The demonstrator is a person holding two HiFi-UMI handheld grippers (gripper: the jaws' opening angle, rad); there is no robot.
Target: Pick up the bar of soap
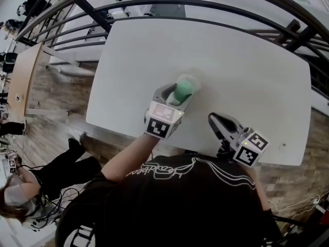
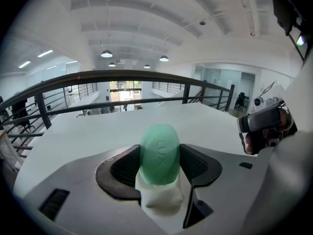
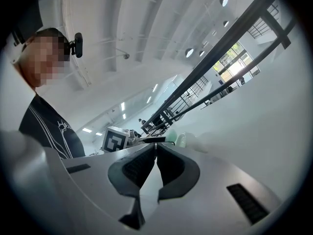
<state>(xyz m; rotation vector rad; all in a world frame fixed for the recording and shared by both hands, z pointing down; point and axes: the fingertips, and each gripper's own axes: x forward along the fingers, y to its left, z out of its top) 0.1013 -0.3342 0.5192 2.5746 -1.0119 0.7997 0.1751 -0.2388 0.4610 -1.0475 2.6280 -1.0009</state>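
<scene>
The green oval bar of soap point(image 1: 183, 90) point(image 2: 159, 154) stands on end between the jaws of my left gripper point(image 1: 182, 93) point(image 2: 159, 156), which is shut on it over the middle of the white table point(image 1: 231, 55). A clear dish rim point(image 1: 195, 81) shows right beside the soap; whether they touch I cannot tell. My right gripper point(image 1: 213, 119) point(image 3: 155, 149) is shut on nothing near the table's front edge, to the right of the left one. From the right gripper view, the soap and dish point(image 3: 188, 140) appear as a pale green blur past the jaw tips.
A dark metal railing point(image 1: 154, 4) runs round the table's far side and left. A person point(image 1: 36, 181) sits on the wooden floor at the lower left. The table's front edge point(image 1: 205, 151) lies just under both grippers. The right gripper point(image 2: 266, 124) shows at the left gripper view's right.
</scene>
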